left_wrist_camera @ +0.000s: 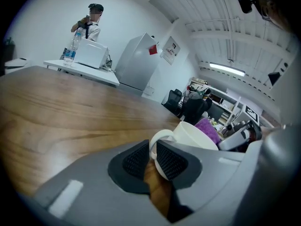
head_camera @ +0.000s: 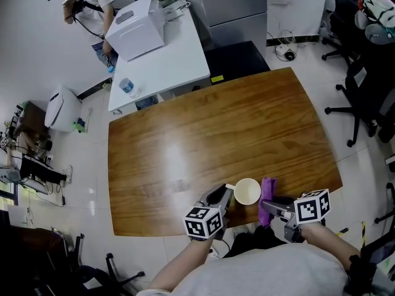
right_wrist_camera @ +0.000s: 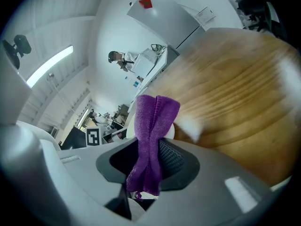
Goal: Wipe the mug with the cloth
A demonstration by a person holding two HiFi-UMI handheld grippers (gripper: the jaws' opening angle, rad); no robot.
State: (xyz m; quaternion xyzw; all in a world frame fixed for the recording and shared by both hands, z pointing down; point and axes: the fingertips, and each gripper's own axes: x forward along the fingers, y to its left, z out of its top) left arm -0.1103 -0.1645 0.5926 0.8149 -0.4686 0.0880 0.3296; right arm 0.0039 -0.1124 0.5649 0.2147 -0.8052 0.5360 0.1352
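my left claw (left_wrist_camera: 151,160) is narrow around the handle of the mug (head_camera: 247,191), seemingly pinching it, to steady it near the worktop (head_camera: 216,134) edge. my right claw (right_wrist_camera: 150,163) clamps the purple cloth (right_wrist_camera: 151,135), bunched upright just beside the rim for wiping. the mug is plain white, upright and apparently empty.

white mug (head_camera: 247,191), purple cloth (head_camera: 267,197), brown wooden table (head_camera: 216,128).
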